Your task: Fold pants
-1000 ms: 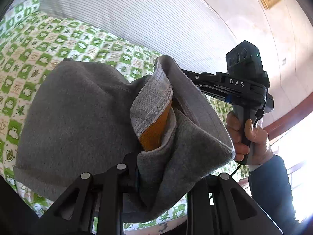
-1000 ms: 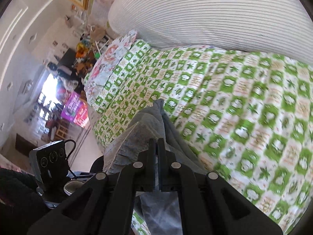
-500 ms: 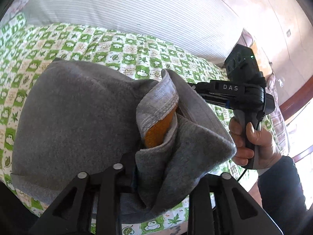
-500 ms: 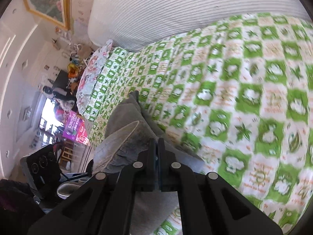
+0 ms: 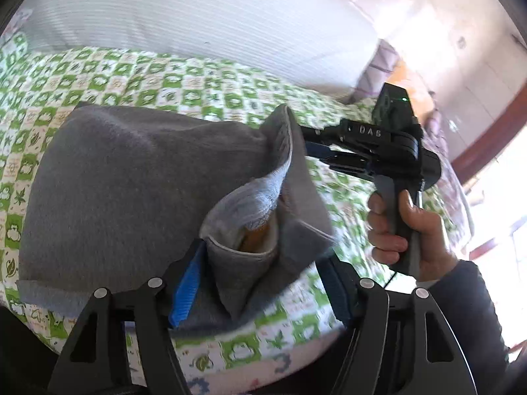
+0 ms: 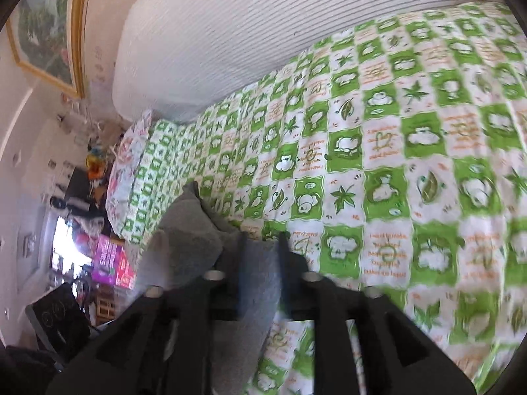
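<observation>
1. Your left gripper [image 5: 263,283] has just been opening; its jaws stand wide, the pants [image 5: 138,191] loose between them.
2. Your right gripper [image 6: 260,253] has just been opening too, part-open around grey cloth.
3. Your right hand [image 5: 405,230] grips its handle upright, gripper reaching into the pants.
4. The pants lie on the bed [image 5: 204,85].

Pants [image 6: 257,273] between right jaws motion-blurred, contact unclear; sheet [image 6: 428,256] beyond jaws smeared, print unreadable
</observation>
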The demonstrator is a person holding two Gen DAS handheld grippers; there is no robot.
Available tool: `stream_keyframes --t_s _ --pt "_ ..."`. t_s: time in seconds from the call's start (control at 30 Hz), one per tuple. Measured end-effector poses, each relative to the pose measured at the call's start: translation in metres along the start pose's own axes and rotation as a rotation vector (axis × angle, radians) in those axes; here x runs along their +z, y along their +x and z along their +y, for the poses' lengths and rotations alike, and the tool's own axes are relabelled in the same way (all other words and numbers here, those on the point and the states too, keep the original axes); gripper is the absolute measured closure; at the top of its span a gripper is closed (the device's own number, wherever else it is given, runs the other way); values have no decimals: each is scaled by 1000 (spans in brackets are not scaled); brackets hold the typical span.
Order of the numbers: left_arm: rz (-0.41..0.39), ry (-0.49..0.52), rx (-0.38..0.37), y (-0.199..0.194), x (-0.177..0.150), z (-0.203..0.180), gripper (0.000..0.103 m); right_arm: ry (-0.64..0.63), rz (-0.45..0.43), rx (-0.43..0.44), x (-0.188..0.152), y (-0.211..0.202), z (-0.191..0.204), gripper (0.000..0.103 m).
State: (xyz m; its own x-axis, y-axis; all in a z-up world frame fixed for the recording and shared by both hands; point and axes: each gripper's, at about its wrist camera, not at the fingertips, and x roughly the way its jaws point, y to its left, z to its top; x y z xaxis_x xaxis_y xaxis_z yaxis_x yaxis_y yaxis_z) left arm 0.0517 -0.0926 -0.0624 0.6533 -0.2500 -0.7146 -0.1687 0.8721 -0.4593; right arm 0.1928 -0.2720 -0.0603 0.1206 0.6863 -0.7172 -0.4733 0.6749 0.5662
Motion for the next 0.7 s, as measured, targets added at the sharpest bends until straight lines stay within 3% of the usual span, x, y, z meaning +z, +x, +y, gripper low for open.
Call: stream_keyframes --t_s 0.03,0.07,0.33,0.5,0.7 --pt "-5 16 -9 -5 -3 -1 32 -1 -17 2 -3 -5 3 49" --pt "-7 24 -19 -9 -5 -1 32 -5 -35 9 -7 -10 7 46" --pt "-34 5 -52 -43 -10 29 31 -8 -143 43 -38 -50 38 45" --pt "-53 -32 10 -56 -11 61 31 -17 -186 34 -61 -63 57 45" --pt "-38 -98 85 -54 -9 105 30 -15 -177 32 -95 -55 78 45"
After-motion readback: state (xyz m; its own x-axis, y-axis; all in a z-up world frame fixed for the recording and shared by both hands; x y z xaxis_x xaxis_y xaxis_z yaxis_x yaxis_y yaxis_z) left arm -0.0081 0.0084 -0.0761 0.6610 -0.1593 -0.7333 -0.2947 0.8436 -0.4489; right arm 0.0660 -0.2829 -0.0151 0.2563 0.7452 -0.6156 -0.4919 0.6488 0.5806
